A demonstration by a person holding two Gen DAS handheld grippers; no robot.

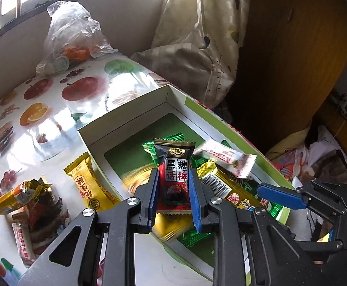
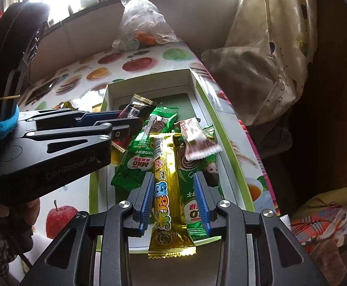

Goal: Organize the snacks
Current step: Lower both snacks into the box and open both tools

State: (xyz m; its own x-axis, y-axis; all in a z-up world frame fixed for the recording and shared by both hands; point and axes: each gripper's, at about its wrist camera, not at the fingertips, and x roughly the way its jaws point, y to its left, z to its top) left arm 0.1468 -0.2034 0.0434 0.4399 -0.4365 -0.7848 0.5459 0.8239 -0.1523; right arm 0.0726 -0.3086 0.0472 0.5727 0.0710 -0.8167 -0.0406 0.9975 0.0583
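Blue-padded jaws of the left gripper (image 1: 173,190) are clamped on a dark red plum-candy packet (image 1: 174,166), which hangs upright over the open box (image 1: 125,116) near its left wall. The right gripper (image 2: 177,202) stands part open above the box's near edge; a long gold snack stick (image 2: 167,190) runs between its pads, though whether they press on it cannot be told from the right wrist view. That stick overhangs the box's near rim and lies across two green Milo packets (image 2: 135,157) on the green floor of the box. Just beyond them rests a red-and-white wrapper (image 2: 197,140), close to the right wall.

Outside the box, on the fruit-print table (image 1: 54,109), a yellow packet (image 1: 90,183) lies touching the box's left wall, and a crumpled gold wrapper (image 1: 18,195) sits further left, towards the near edge. At the far edge of the table, against the wall below the window, stands a clear plastic bag (image 1: 73,31) holding something orange. A patterned curtain (image 1: 209,35) hangs past the far right corner.
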